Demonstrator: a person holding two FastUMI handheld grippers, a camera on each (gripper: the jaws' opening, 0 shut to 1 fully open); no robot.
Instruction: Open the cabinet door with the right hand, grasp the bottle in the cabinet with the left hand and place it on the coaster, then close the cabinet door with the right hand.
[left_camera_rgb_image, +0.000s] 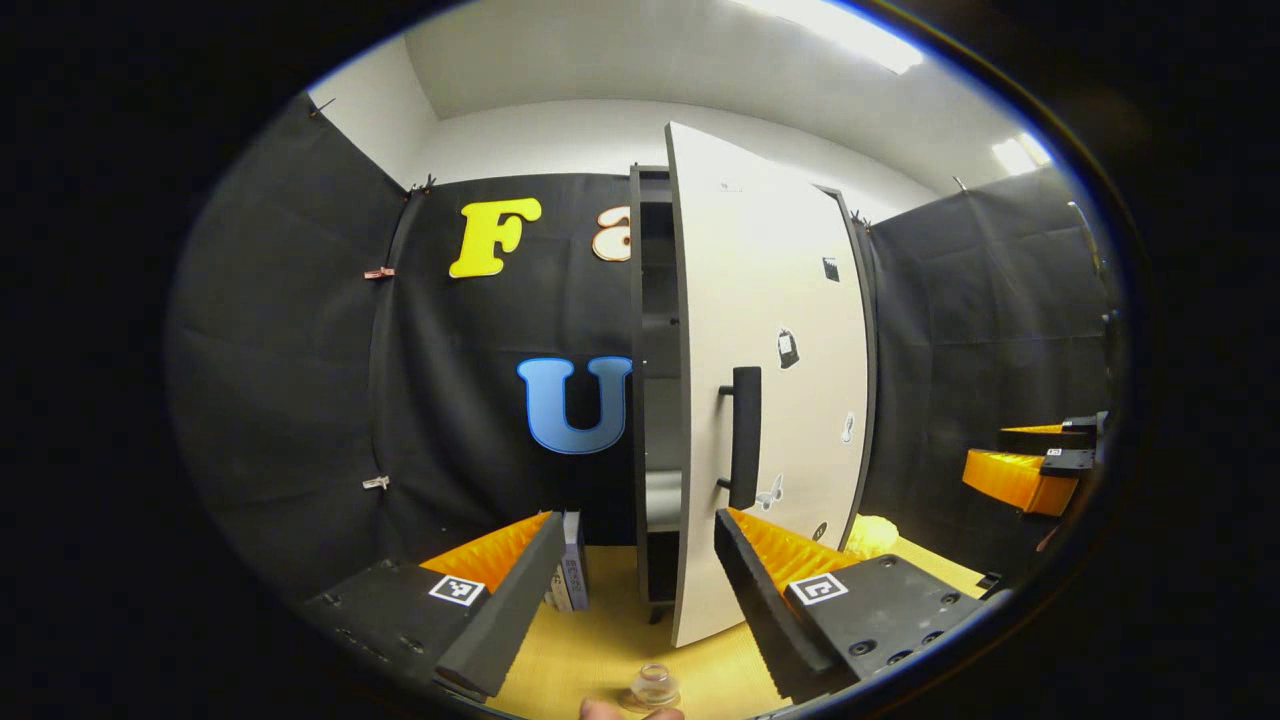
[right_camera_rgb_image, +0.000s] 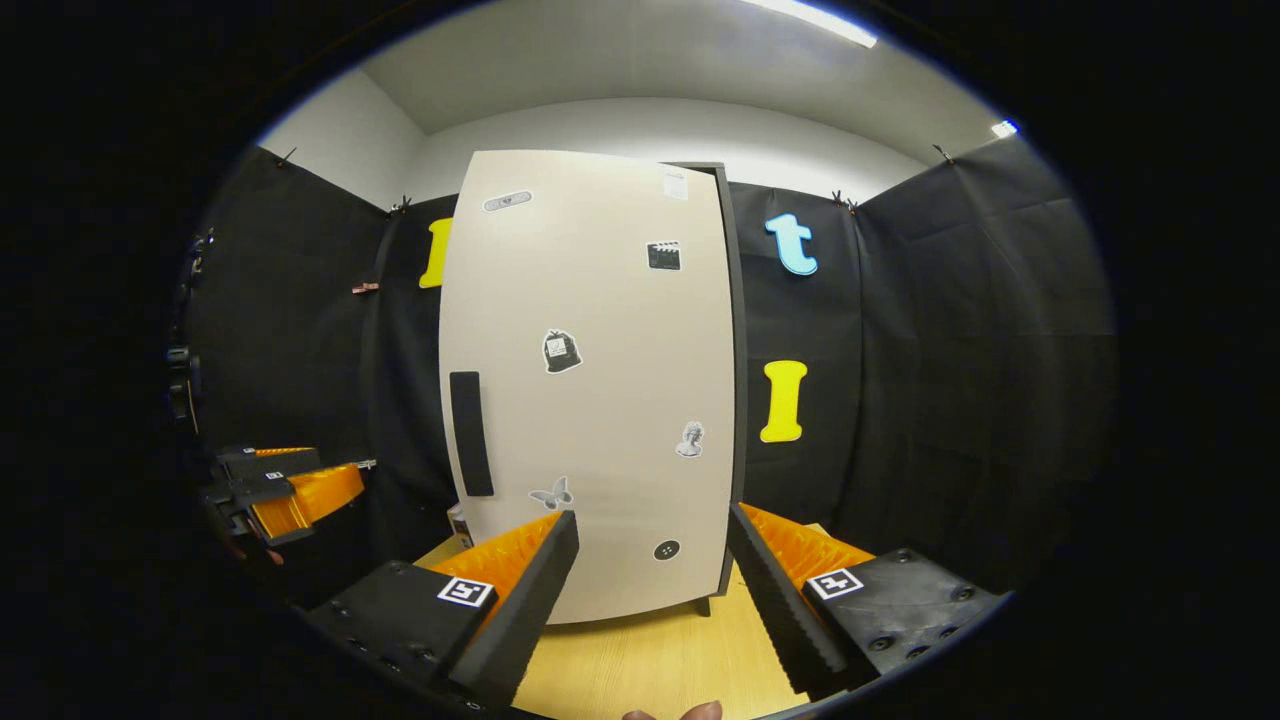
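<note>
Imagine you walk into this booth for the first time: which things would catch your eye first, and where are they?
The tall pale cabinet door with a dark vertical bar handle and small stickers stands mid-scene, swung partly open off the dark cabinet. A small clear glass bottle sits on the light wooden table near the left gripper, whose jaws are open; the right gripper is open too, facing the door.

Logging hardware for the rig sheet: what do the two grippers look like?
Left gripper and right gripper look alike: two long wedge fingers with ribbed inner faces, black bolted base blocks, and a square black-and-white marker tag on each finger base.
</note>
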